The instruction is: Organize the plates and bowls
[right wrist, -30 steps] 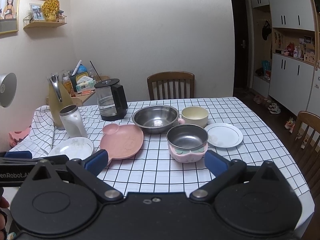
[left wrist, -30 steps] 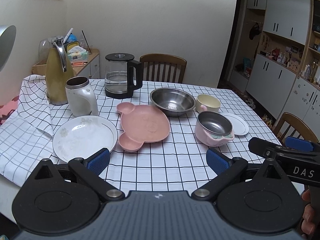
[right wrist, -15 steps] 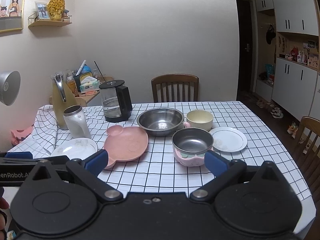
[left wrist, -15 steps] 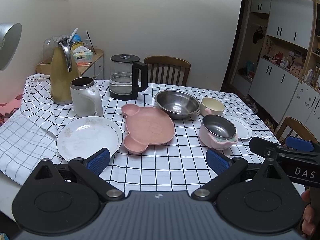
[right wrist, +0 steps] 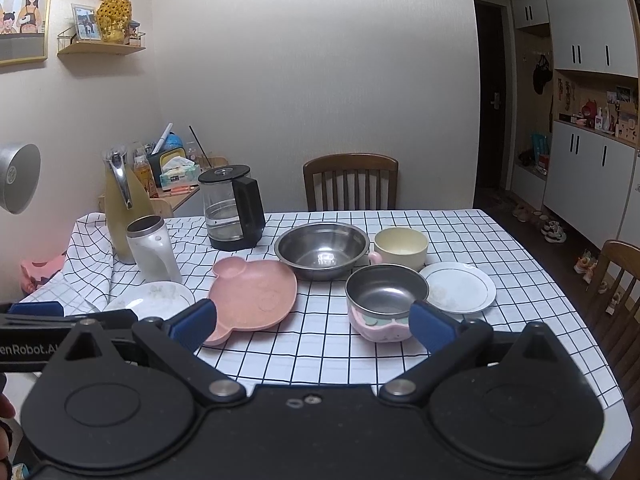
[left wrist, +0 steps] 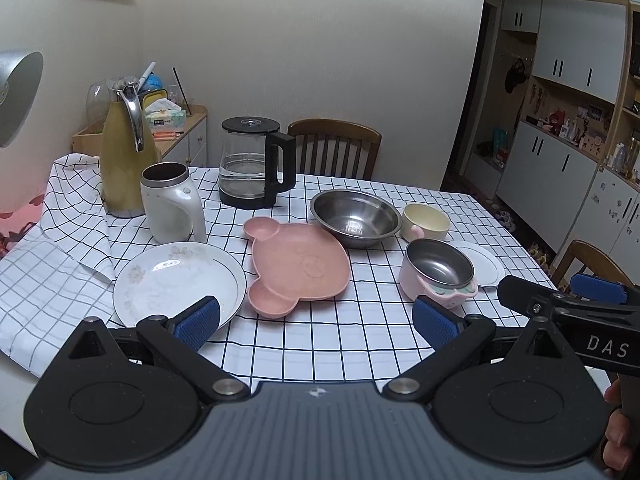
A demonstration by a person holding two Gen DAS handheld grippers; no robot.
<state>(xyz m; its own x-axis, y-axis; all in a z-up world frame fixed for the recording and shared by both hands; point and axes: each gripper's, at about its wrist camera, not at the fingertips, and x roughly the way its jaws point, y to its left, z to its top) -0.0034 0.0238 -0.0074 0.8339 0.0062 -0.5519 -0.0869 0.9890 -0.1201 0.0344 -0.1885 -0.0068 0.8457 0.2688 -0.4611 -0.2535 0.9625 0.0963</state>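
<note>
The left gripper (left wrist: 316,318) hangs spread and empty; the wide white floral plate (left wrist: 179,282) lies just ahead of its left finger, the pink bear-shaped divided plate (left wrist: 295,265) straight ahead. The right gripper (right wrist: 313,326), also spread and empty, has the pink steel-lined bowl (right wrist: 385,299) just ahead by its right finger (likely its nearer pick). All rest on the black-and-white checked tablecloth (right wrist: 500,236), wooden chairs around, cupboards at right.
</note>
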